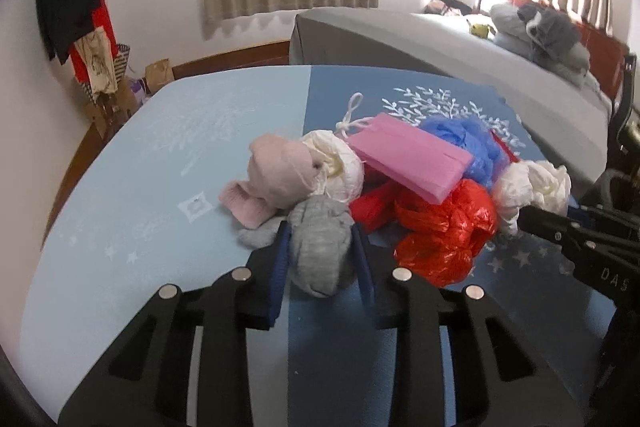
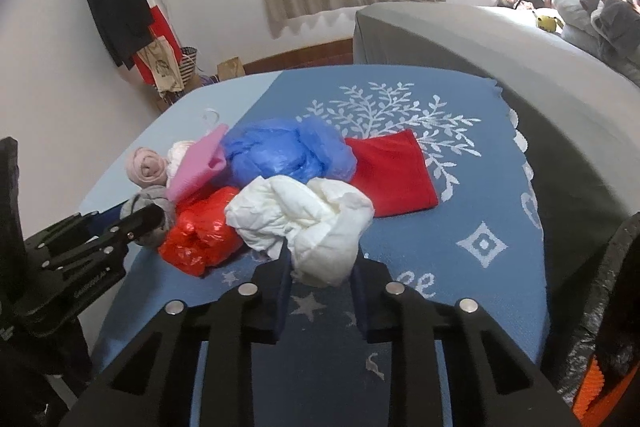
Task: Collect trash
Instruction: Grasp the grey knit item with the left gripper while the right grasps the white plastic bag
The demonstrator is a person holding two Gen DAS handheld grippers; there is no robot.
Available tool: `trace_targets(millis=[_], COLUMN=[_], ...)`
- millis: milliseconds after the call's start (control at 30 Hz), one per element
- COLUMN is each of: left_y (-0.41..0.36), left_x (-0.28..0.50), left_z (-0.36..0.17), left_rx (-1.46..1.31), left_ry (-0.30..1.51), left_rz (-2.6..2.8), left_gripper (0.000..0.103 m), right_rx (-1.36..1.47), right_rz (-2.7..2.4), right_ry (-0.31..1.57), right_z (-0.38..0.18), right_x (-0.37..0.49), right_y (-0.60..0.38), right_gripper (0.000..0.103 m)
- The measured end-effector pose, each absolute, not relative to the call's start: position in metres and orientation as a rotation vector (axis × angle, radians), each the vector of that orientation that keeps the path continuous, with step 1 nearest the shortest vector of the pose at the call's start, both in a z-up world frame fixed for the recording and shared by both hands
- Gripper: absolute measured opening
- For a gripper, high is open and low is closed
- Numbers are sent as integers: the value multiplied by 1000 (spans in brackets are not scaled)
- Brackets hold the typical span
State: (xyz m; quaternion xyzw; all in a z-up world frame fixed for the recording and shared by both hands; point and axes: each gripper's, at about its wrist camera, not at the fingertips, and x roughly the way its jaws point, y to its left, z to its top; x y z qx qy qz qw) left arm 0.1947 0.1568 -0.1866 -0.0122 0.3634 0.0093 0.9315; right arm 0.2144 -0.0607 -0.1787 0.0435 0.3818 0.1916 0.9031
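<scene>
A pile lies on the blue blanket (image 1: 168,163). It holds a grey sock ball (image 1: 320,247), a pink sock ball (image 1: 276,175), a pink folded cloth (image 1: 412,155), a blue plastic bag (image 2: 280,151), a red plastic bag (image 1: 444,231), a red cloth (image 2: 392,175) and a crumpled white wad (image 2: 316,223). My left gripper (image 1: 322,259) has its jaws around the grey sock ball and touching it. My right gripper (image 2: 322,267) has its jaws around the near end of the white wad. A second white wad (image 1: 340,163) sits behind the pink sock ball.
A grey bed (image 1: 440,43) with pillows and a plush toy stands at the back right. A coat rack (image 2: 120,7) with clothes and bags is by the left wall. A black trash bag edge (image 2: 600,307) shows at the right. Curtains hang behind.
</scene>
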Motion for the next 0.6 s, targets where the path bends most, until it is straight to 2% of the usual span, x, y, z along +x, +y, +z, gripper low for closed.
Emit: trace_targets(millis=[600], left_y=[134], left_x=[145], left_z=[-139], left_rx=[-103], left_ry=[637], left_rz=[-23], left_gripper=[29], right_rx=[129], right_rz=[383], right_ry=[697], right_z=[-128], right_x=[177], right_y=[-97], right_gripper=[26])
